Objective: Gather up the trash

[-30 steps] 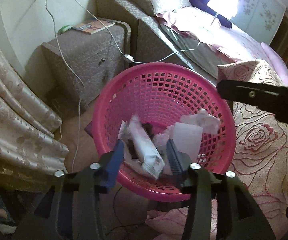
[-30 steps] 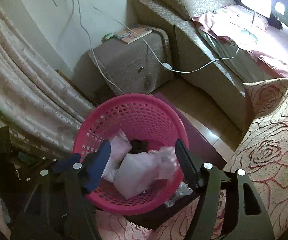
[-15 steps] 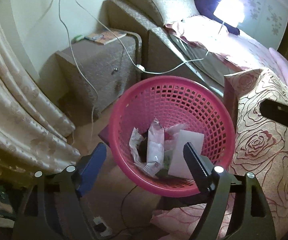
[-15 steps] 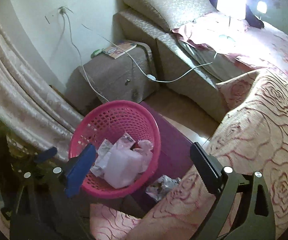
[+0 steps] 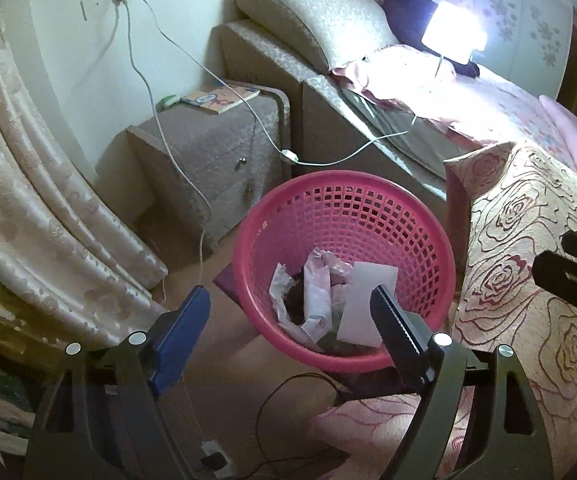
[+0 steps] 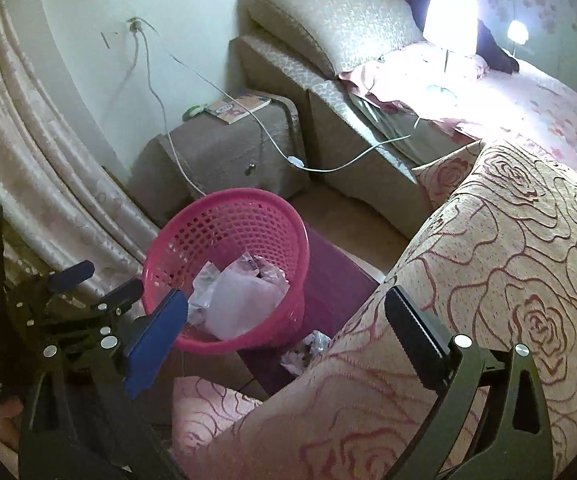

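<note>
The left claw [image 5: 288, 316] is spread wide with nothing between its jaws, poised above the near rim of the pink basket [image 5: 420, 224]. The right claw [image 6: 288, 316] is still opening, empty too, off to the basket's right over the rose-patterned blanket [image 6: 508, 260]. Crumpled wrappers and a white sheet [image 5: 364, 300] lie inside the basket. One more crumpled wrapper [image 6: 308, 350] lies outside, on the dark purple surface [image 6: 336, 276] just right of the basket.
</note>
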A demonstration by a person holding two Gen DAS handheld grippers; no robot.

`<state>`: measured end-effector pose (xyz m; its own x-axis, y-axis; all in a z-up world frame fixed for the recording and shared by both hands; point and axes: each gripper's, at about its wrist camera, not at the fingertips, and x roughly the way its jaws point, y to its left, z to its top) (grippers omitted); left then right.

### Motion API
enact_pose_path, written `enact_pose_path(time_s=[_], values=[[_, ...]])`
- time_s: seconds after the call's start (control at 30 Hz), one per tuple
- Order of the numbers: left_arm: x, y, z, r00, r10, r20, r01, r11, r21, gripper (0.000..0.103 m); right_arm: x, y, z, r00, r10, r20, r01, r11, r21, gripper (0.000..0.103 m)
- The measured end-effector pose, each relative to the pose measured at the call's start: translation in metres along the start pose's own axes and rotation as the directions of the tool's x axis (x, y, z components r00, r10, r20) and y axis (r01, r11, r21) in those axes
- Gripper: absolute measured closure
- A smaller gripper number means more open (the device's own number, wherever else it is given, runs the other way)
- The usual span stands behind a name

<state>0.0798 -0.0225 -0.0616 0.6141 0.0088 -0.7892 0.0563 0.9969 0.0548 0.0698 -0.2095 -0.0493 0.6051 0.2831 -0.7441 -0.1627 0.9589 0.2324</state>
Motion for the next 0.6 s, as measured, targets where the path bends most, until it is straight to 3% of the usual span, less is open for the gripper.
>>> enact_pose_path(time_s=[0.4,0.6], values=[[-0.034,0.010,-0.012,0.997,0.048,0.053,-0.048,0.999,-0.002,0.023,-0.020,0.023,-0.021,1.000,0.012,0.019,-0.012,1.000,-0.004,0.007],[-0.039,0.011,-0.015,0.997,0.039,0.072,-0.039,0.999,0.000,0.022,-0.029,0.030,-0.029,0.999,0.003,0.038,-0.003,1.000,-0.011,0.007]])
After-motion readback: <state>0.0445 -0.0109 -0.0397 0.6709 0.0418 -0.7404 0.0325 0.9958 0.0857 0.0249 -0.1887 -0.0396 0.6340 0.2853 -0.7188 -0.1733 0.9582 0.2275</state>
